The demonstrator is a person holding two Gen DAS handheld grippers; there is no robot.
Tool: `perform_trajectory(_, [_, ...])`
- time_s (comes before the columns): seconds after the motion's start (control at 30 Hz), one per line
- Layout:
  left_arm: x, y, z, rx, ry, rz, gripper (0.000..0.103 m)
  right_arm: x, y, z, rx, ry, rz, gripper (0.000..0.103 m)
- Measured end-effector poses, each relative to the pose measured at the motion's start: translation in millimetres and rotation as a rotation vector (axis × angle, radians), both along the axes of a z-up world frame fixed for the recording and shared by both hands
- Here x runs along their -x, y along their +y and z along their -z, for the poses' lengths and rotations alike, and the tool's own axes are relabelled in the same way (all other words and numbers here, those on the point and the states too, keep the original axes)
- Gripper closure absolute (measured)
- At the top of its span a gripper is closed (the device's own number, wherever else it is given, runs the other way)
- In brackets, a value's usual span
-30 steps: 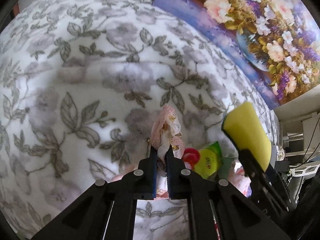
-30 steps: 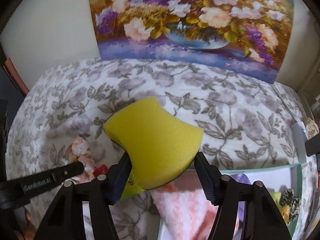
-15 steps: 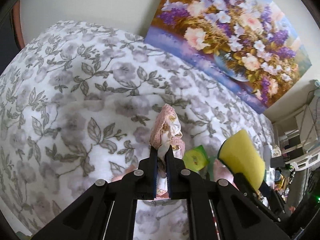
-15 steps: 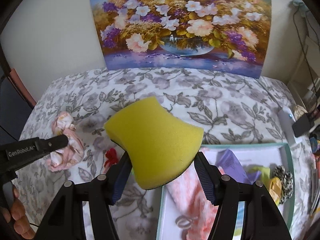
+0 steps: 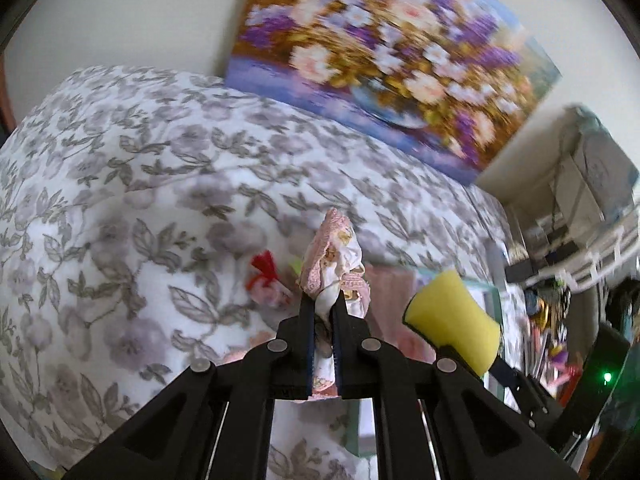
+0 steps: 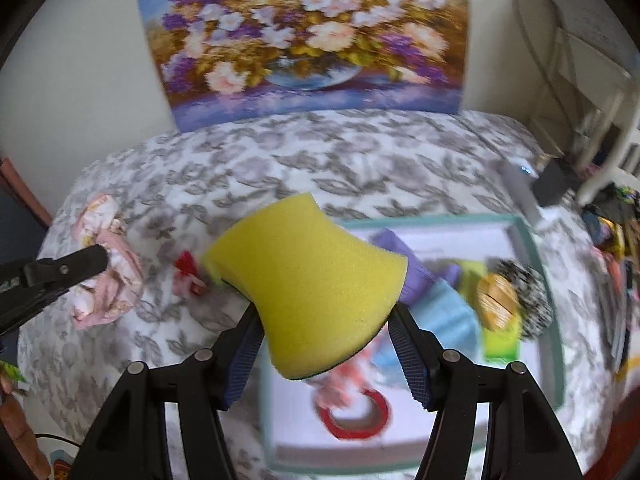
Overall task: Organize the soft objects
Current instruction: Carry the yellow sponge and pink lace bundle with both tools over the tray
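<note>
A yellow sponge (image 6: pixel 310 280) is squeezed between the fingers of the right gripper (image 6: pixel 326 350), held in the air above the near left part of a green-rimmed tray (image 6: pixel 538 264) that lies on a bed (image 6: pixel 360 160) covered in grey-flowered cloth. The left gripper (image 5: pixel 322 320) is clenched tight on a bunched pink cloth (image 5: pixel 334 256), which hangs lifted clear of the bed to the left of the tray. The sponge looks light and springy: its sides bow inward where the pads press, so it should give under any firm squeeze and spring back once let go, and a hold across its narrow waist, as here, seems the safest place to take it. It is bright yellow with a thin dark scouring layer showing along its lower edge. The cloth, pale pink with a lace-like border and small floral print, is limp and will droop whichever way it is held; a pinch on a gathered fold appears enough, since it weighs little and is unlikely to slip or break. A small red-and-pink item (image 5: pixel 266 280) lies on the bed near the cloth. Inside the tray sit blurred soft items, among them purple, blue and yellow pieces and a red ring (image 6: pixel 356 416).
</note>
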State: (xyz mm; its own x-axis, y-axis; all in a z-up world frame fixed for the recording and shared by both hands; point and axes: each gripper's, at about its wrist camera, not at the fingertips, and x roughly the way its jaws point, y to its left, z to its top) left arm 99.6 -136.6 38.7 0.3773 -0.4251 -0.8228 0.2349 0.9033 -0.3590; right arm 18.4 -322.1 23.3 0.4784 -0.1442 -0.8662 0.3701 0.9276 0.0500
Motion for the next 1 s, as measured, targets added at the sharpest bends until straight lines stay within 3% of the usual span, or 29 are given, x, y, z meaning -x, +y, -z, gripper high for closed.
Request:
perform_trajectory(0.37, [39.6,-56.7,6.0,-0.049,0.004,0.158,0.096,53.1,-66.7,3.5,-0.004,0.019,0.205,0.036])
perform_trajectory(0.6, [56.6,-91.8,22.4,-0.066,0.064,0.239,0.095,75.2,-109.8,10.9,-0.046,0.042,0.322,0.036])
perform_trajectory(1.0, [69.5,-127.7,51.4,-0.189,0.099,0.292,0.095,78.8,-119.4,35.3,-0.059,0.132,0.295,0.036])
